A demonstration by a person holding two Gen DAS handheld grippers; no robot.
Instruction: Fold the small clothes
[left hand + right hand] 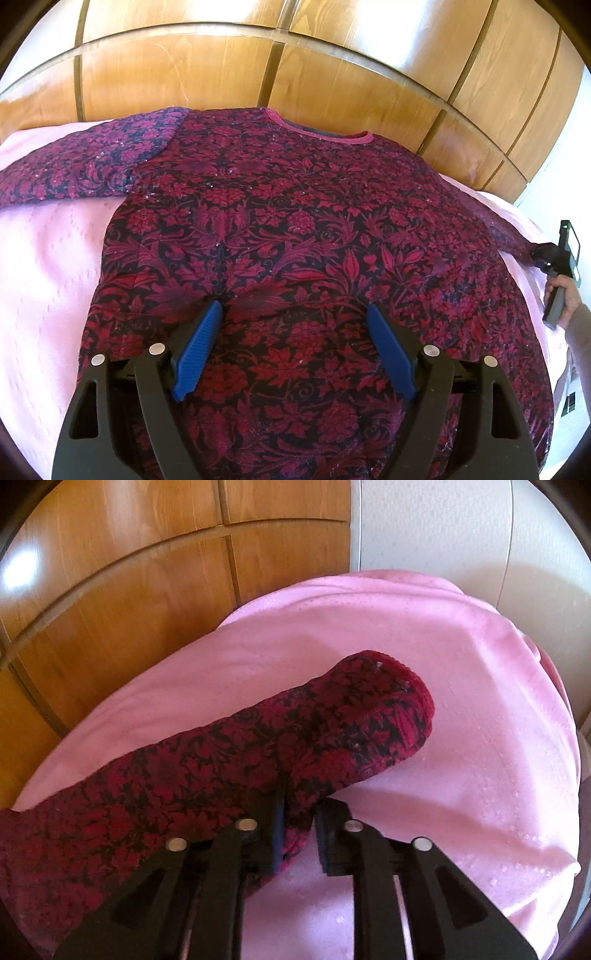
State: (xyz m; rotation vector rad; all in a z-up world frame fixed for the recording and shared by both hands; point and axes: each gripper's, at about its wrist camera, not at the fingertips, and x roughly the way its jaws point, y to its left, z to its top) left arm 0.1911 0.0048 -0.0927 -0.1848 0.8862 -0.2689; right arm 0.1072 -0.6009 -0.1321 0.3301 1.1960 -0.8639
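A dark red and black floral sweater [295, 229] lies spread flat on a pink bedspread [44, 280], neckline toward the wooden headboard. My left gripper [293, 314] is open and empty, hovering over the lower middle of the sweater's body. The left sleeve [88, 166] stretches out to the left. My right gripper [299, 812] is shut on the right sleeve [258, 738] near its cuff [406, 709], lifting the edge slightly off the bedspread [461, 720]. The right gripper also shows in the left wrist view [554, 258] at the sleeve's end.
A glossy wooden panelled headboard [295, 66] runs behind the bed and shows in the right wrist view [129, 572]. A pale wall [461, 528] stands beyond the bed's corner. The bedspread drops off at the right edge [554, 775].
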